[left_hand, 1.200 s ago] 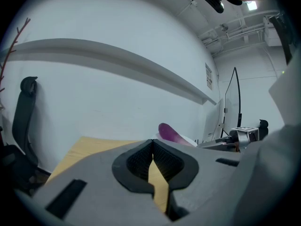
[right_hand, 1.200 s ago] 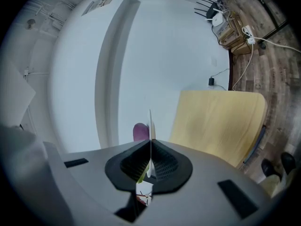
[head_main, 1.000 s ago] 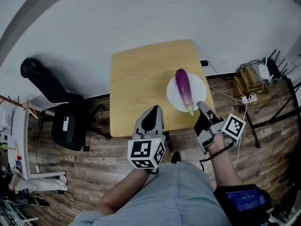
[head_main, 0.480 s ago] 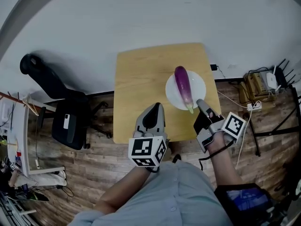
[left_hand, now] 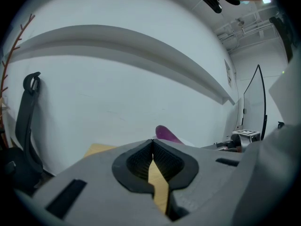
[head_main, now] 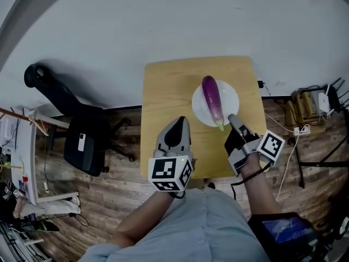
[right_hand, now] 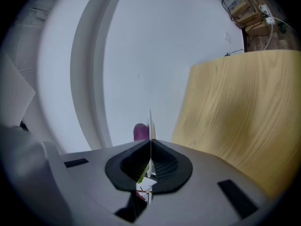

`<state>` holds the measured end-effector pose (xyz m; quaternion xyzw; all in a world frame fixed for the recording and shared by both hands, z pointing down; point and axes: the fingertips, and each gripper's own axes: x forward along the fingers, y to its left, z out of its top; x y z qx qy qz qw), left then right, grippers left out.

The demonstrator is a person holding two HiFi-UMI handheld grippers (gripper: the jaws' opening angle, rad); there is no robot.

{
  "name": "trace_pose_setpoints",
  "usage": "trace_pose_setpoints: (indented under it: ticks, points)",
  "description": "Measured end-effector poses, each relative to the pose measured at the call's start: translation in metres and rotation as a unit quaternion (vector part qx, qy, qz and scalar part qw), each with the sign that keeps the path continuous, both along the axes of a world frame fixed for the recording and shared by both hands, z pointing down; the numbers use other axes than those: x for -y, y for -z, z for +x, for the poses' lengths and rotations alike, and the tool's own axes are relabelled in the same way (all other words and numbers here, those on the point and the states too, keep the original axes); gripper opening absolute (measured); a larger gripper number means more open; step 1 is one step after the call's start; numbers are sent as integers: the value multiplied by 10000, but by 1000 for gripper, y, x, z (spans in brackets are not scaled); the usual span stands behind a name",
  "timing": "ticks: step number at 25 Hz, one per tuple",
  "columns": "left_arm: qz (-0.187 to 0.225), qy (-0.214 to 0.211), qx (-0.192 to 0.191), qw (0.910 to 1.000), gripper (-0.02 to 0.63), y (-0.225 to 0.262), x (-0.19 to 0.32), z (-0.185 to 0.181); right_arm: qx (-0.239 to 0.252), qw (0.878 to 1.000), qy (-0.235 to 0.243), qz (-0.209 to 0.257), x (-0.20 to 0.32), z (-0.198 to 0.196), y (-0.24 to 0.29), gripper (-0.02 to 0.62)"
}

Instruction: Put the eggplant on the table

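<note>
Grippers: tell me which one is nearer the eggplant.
The right gripper: its tip lies by the eggplant stem, while the left gripper is farther off.

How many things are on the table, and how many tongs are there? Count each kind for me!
eggplant: 1
white plate: 1
tongs: 2 (left tongs, right tongs)
Total: 4

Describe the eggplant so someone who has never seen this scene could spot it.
Find the square wooden table against the white wall; over its right half is a round white plate, its near rim pinched in the right gripper. The eggplant lies along that plate: long, purple, green stem at the gripper's end, the only purple thing there.
</note>
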<state>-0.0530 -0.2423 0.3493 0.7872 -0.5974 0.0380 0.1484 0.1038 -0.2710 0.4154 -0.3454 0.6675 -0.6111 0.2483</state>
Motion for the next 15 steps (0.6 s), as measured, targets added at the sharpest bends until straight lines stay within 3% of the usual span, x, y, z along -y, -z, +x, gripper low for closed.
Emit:
trace_pose_setpoints:
  ticks: [4, 15]
  points:
    - [-75, 60, -27, 10000, 6, -6, 37, -25, 32, 9999, 28, -101, 31, -24, -8, 6]
    - [-91, 100, -79, 9999, 6, -22, 59, -35, 79, 9997, 72, -197, 50, -33, -33, 6]
